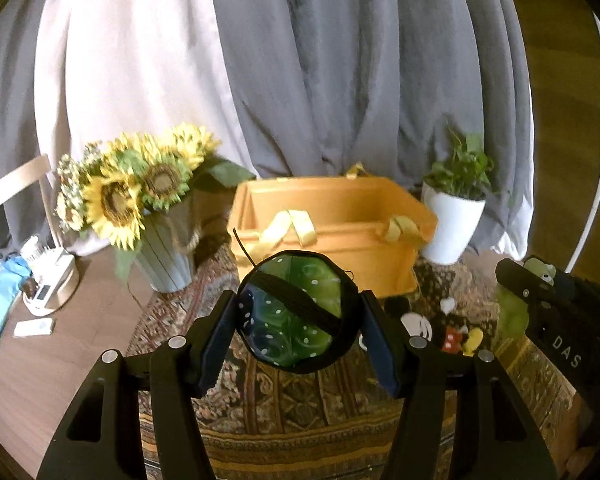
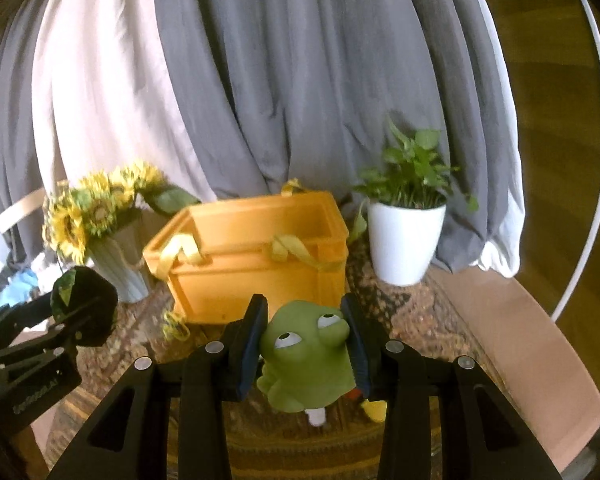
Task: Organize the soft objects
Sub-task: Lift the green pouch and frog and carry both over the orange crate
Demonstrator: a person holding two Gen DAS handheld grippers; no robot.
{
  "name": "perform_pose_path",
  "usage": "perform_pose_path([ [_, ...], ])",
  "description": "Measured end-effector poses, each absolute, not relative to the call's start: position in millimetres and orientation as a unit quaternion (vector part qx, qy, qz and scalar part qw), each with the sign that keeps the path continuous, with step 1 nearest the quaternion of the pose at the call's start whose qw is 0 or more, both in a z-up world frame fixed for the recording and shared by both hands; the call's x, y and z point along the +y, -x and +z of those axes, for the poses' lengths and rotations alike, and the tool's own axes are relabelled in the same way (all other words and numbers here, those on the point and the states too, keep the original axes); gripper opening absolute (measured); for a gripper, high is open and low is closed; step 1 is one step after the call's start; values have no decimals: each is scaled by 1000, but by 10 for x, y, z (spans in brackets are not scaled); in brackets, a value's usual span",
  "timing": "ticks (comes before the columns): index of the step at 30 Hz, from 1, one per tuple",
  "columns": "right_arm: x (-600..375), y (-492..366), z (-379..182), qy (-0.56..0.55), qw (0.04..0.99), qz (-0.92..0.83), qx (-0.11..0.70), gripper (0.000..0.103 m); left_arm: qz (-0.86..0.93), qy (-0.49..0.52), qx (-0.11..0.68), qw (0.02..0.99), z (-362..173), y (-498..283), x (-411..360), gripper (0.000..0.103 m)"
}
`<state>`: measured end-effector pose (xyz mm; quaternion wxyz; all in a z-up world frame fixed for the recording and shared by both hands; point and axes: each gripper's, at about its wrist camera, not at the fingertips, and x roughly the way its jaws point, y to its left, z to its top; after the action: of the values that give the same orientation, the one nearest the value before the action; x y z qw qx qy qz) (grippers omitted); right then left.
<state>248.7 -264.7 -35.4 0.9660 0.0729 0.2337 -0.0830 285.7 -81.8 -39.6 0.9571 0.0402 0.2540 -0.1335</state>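
Two soft toys are up off the rug. Our left gripper (image 1: 297,320) pinches a round green pouch (image 1: 295,314), and our right gripper (image 2: 306,344) squeezes a green frog (image 2: 306,354), so we can drop them into the far yellow box (image 2: 255,256).

Soft daylight through curtains; slight blur, fisheye-bent dark corners.
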Motion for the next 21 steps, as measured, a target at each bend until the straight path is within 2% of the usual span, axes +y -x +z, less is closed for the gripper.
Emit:
perform_pose_path([
  [21,-2721,-2897,283,-70,986,-43,146,39,-138,-33,152,978,334,-3114,-852,60],
])
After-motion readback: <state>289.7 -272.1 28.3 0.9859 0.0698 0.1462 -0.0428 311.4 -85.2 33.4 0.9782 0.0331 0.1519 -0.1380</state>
